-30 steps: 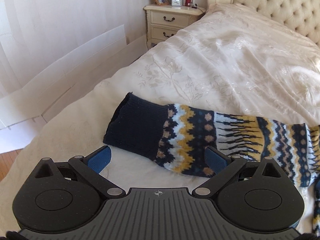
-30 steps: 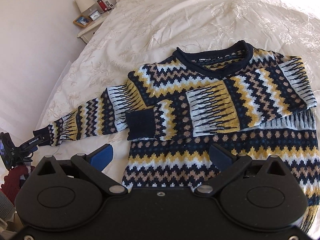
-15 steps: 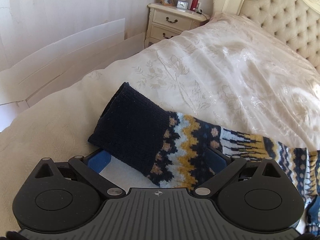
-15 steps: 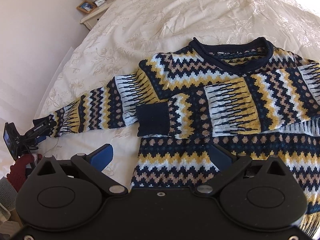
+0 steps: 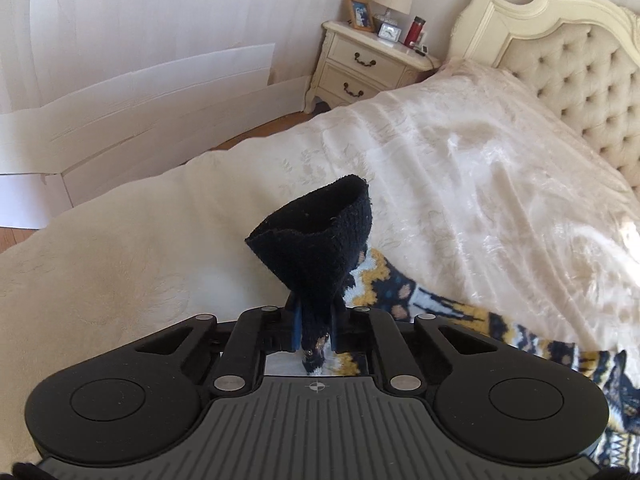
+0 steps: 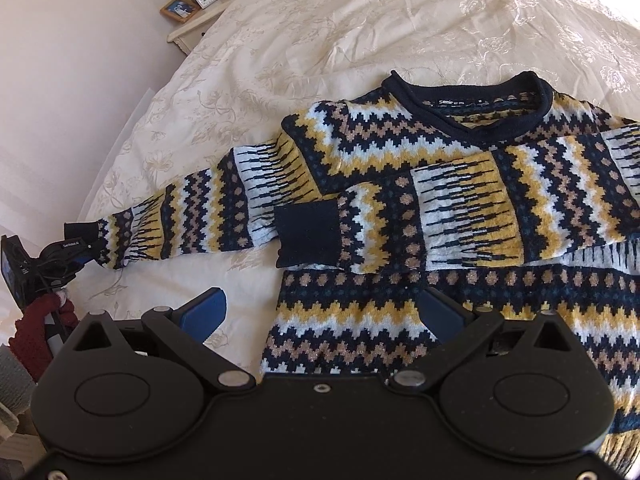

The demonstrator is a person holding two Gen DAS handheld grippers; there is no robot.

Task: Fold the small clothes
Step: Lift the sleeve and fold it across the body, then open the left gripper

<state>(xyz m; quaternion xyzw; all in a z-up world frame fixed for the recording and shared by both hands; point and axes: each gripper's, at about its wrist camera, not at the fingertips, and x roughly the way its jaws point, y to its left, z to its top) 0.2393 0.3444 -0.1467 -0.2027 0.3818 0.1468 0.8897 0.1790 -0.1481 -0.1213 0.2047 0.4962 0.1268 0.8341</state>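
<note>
Holding the navy ribbed cuff [image 5: 316, 236] of the sweater's outstretched sleeve, my left gripper [image 5: 314, 330] has its jaws pinched tight on the knit, so the cuff flares up above the blue pads; I judge this grip is meant to carry that sleeve across the body for the next fold. My right gripper [image 6: 322, 310] hangs with its jaws spread wide and nothing between them, over the near hem of the navy, yellow, white and tan zigzag-knit sweater [image 6: 400, 320], which lies flat near the bed's left edge. The other sleeve [image 6: 400, 220] is already folded across the chest. Further on, the neck label [image 6: 450, 102] reads "Semir". Beyond, the cream embroidered bedspread [image 6: 360, 20] runs to the tufted headboard [image 5: 580, 80].
</note>
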